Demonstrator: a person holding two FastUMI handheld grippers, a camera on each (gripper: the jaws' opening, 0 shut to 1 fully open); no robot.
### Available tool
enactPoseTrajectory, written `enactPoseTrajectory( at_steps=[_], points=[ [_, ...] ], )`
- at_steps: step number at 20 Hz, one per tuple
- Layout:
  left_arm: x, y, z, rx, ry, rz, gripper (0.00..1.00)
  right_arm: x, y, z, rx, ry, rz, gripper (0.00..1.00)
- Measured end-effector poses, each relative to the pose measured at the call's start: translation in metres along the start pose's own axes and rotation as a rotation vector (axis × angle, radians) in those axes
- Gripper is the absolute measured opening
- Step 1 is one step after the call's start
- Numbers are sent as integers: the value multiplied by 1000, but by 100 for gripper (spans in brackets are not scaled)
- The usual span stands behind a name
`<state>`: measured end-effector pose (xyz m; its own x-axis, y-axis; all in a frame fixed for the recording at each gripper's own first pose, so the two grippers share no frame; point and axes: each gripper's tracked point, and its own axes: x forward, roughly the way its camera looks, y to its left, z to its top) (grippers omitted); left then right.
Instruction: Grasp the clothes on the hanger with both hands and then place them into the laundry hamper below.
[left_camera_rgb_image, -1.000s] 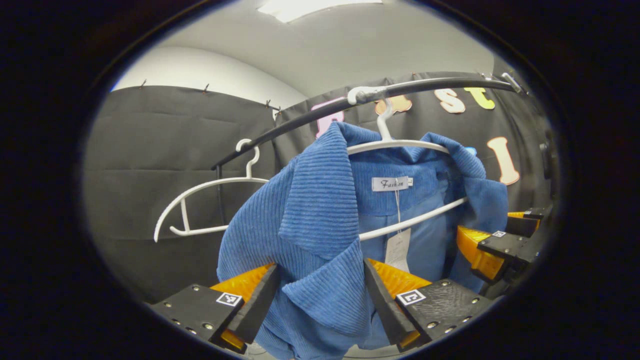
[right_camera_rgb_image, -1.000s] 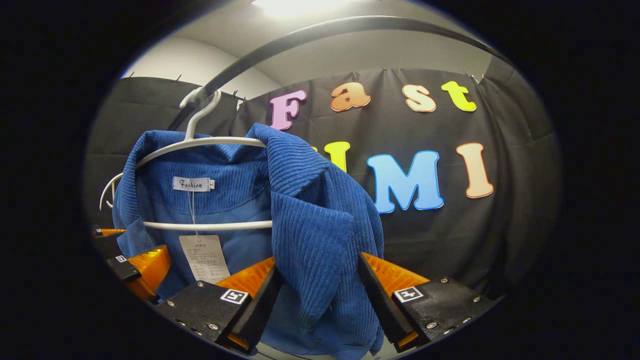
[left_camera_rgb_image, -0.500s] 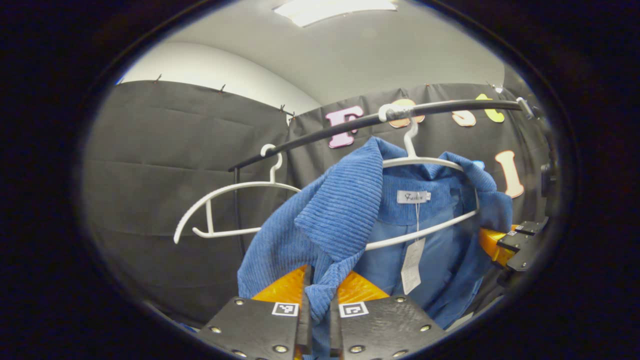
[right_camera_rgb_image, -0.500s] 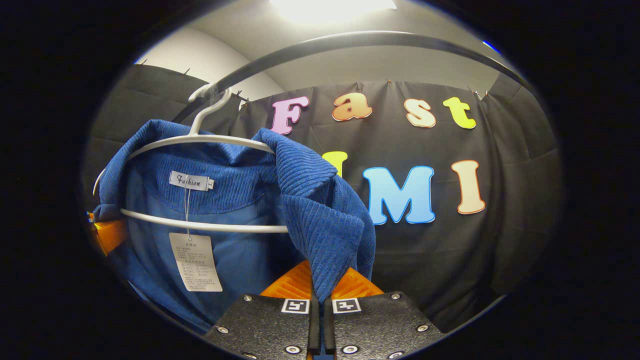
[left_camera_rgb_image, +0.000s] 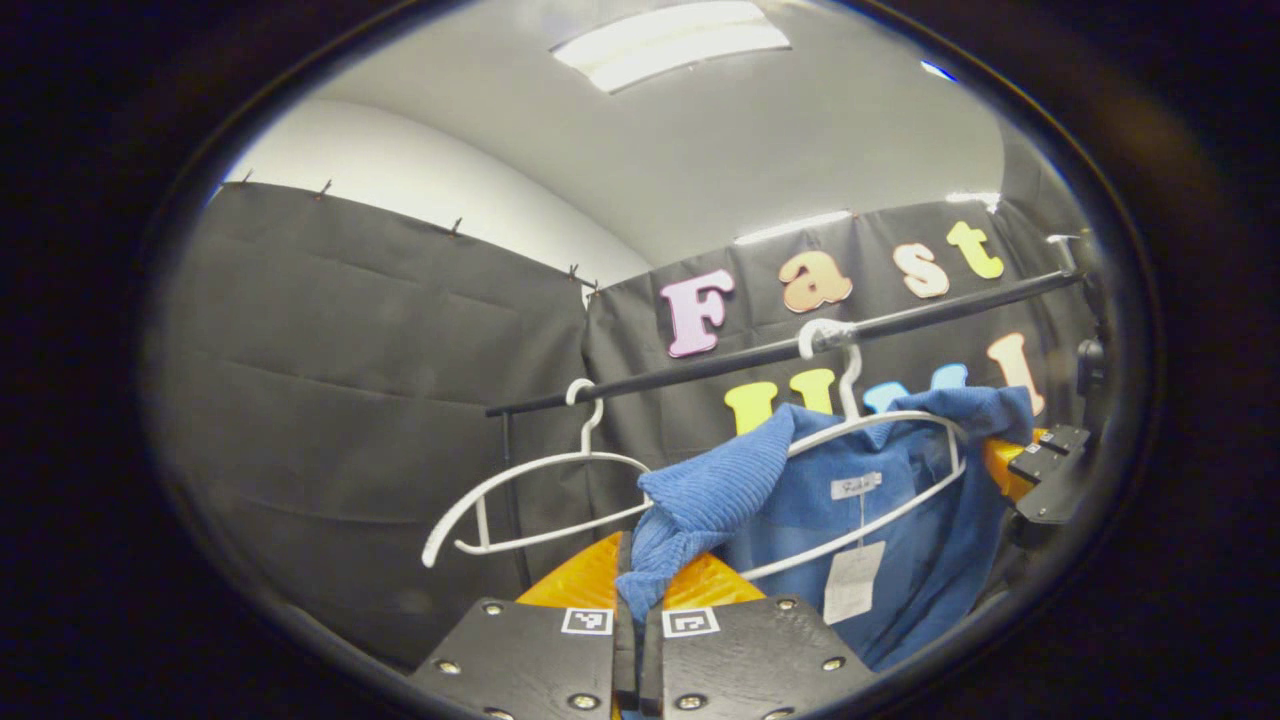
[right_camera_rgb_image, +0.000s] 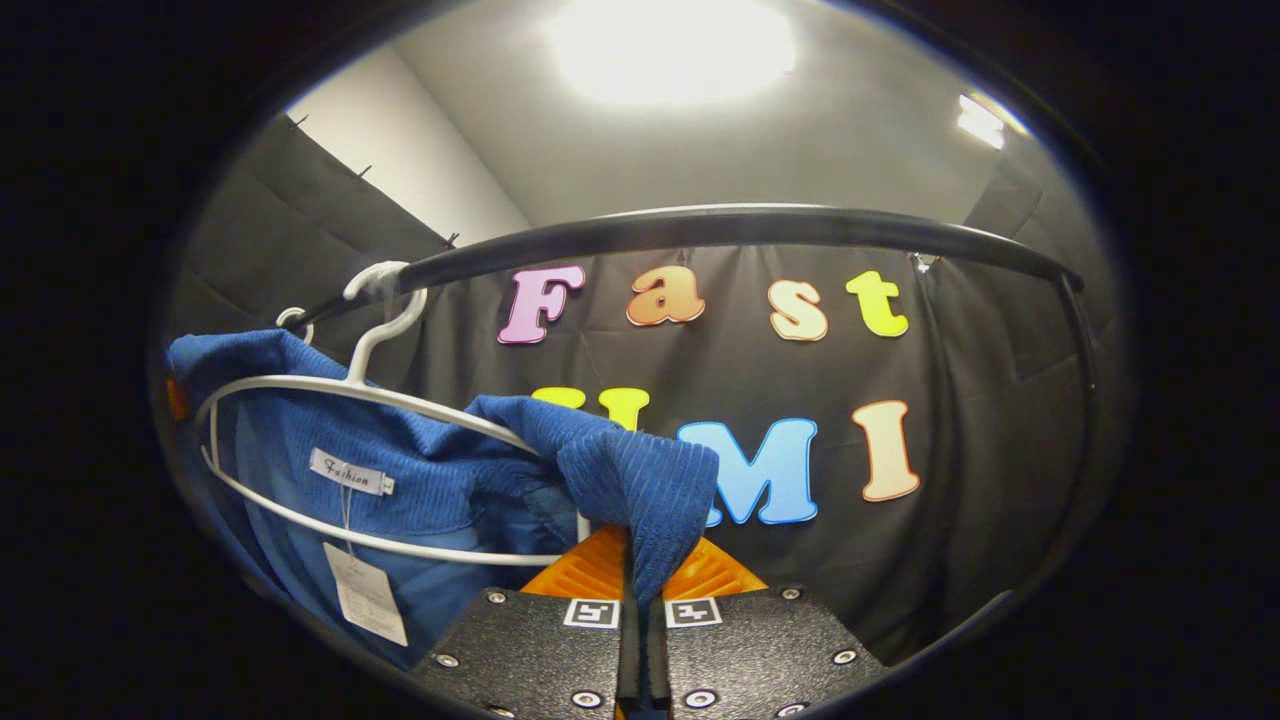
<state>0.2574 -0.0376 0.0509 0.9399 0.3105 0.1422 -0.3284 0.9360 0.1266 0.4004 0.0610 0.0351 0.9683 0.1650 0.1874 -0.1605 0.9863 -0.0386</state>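
- Bottom centre of the left gripper view: the left tongs (left_camera_rgb_image: 637, 600) are pinched tight on a bunched fold of the blue ribbed corduroy jacket (left_camera_rgb_image: 720, 490), cloth squeezed between both fingers.
- Bottom centre of the right gripper view: the right tongs (right_camera_rgb_image: 640, 585) are clamped the same way on the jacket's other lapel, which droops over the finger gap.
- Just behind, the jacket (right_camera_rgb_image: 440, 480) hangs on the white plastic hanger (right_camera_rgb_image: 330, 385), collar label and a white paper tag (right_camera_rgb_image: 365, 595) dangling in the lower left of the frame.
- In the left gripper view the jacket's hanger (left_camera_rgb_image: 880, 425) sits right of centre, its hook over the black clothes rail (left_camera_rgb_image: 700, 362).
- At the right edge of that view the other tongs (left_camera_rgb_image: 1040, 470) show against the jacket's far shoulder; whether they are closed cannot be told from there.
- Left of the jacket, an empty white plastic hanger (left_camera_rgb_image: 530, 500) hangs on the same rail.
- Farther back, the rail (right_camera_rgb_image: 720, 230) arcs across the upper frame of the right gripper view.
- Above, a bright ceiling light (right_camera_rgb_image: 670, 45).
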Motion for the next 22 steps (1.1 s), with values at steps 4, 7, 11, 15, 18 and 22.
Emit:
enactPoseTrajectory(
  at_steps=[4, 7, 11, 15, 18, 22],
  points=[
    [18, 23, 12, 29, -30, -16, 2, 24, -24, 1, -22, -35, -56, 2],
    [36, 40, 17, 63, -34, -51, 2, 40, -44, -5, -34, -39, -81, 2],
    [72, 50, -4, 58, 14, -114, 2, 58, -47, -21, -65, -5, -77, 2],
    [84, 42, -35, 61, 67, -178, 4, 66, -46, -66, -90, 92, -66, 2],
    [82, 32, -65, 68, 123, -221, 2, 54, -49, -102, -42, 182, -65, 2],
    [72, 25, -92, 82, 147, -250, 3, 32, -52, -134, -46, 255, -59, 2]
  ],
)
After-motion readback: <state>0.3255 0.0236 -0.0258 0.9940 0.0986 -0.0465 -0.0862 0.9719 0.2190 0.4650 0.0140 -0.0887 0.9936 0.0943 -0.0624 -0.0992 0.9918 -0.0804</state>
